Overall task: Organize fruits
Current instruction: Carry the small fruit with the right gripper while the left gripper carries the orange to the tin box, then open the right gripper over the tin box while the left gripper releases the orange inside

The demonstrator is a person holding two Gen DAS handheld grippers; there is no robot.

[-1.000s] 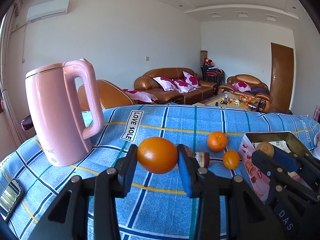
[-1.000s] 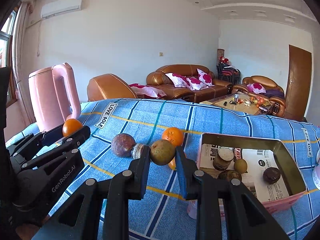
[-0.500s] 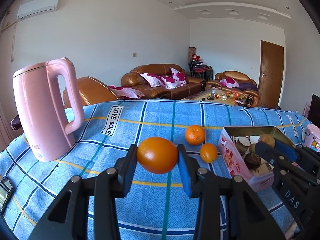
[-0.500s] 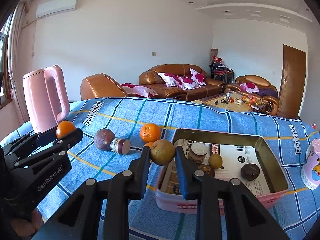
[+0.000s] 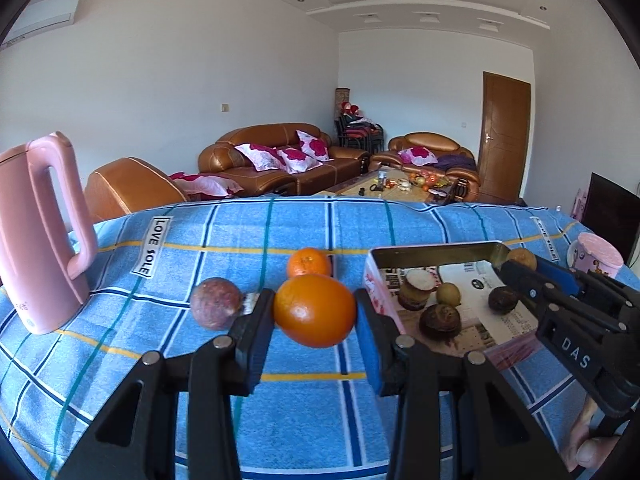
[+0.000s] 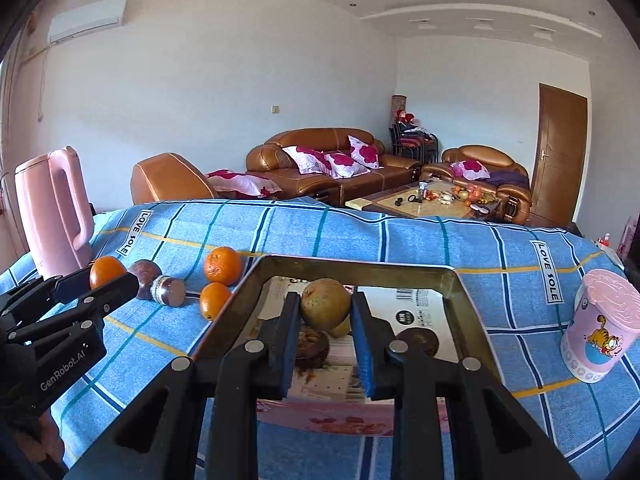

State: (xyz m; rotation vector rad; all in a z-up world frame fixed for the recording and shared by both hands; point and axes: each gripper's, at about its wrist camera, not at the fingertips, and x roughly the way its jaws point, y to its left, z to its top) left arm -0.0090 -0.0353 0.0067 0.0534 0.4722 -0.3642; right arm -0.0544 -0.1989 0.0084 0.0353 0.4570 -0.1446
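My left gripper (image 5: 315,312) is shut on a large orange (image 5: 315,310) and holds it above the blue cloth, left of the pink tin box (image 5: 378,280). My right gripper (image 6: 325,312) is shut on a brown-green fruit (image 6: 325,309) and holds it over the open tin box (image 6: 352,264). The box holds several dark and yellowish fruits (image 5: 440,318). Two oranges (image 6: 223,265) and a purple passion fruit (image 5: 216,303) lie on the cloth left of the box. The left gripper also shows in the right wrist view (image 6: 102,278).
A pink kettle (image 5: 38,236) stands at the left of the table. A pink cartoon cup (image 6: 602,326) stands right of the box. A small round jar (image 6: 168,290) lies beside the passion fruit. Sofas and a coffee table are behind.
Both grippers have moved right with their fruits. The right gripper now holds its fruit over the inside of the box; the left is closer to the box's left wall.
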